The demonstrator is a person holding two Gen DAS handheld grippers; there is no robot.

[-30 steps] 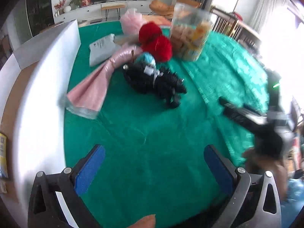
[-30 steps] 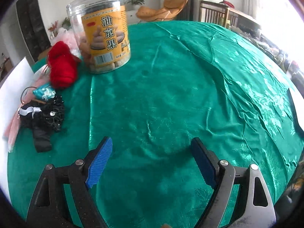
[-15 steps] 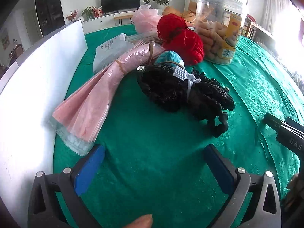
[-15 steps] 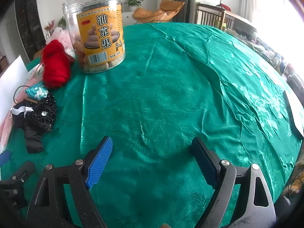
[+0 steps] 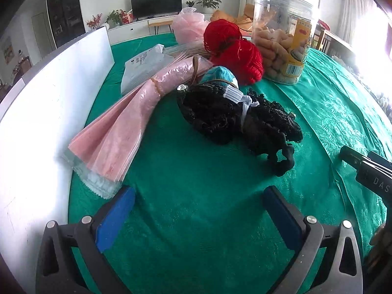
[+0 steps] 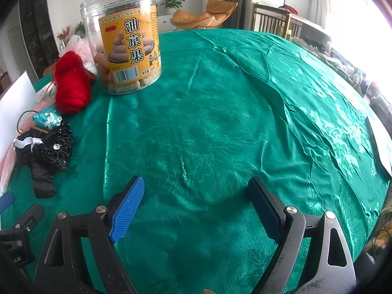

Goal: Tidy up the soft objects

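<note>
A black lacy bundle (image 5: 235,120) tied with a white band lies on the green cloth just ahead of my left gripper (image 5: 198,196), which is open and holds nothing. Behind the bundle sit a small teal pouch (image 5: 219,74), two red yarn balls (image 5: 235,51) and a pink bagged cloth (image 5: 127,117). The right wrist view shows the black lacy bundle (image 6: 46,149), the teal pouch (image 6: 47,118) and the red yarn (image 6: 71,83) at far left. My right gripper (image 6: 196,193) is open over bare green cloth, well right of them.
A clear snack jar (image 6: 126,44) with a yellow label stands behind the yarn. A white board (image 5: 41,112) runs along the left edge. A pink mesh puff (image 5: 188,25) and a white plastic packet (image 5: 142,66) lie at the back. Wrinkled green tablecloth (image 6: 245,112) spreads to the right.
My left gripper has moved forward and lower, so the black bundle and pink cloth now lie close ahead. The right gripper has edged a little nearer the jar. Both stayed open.
</note>
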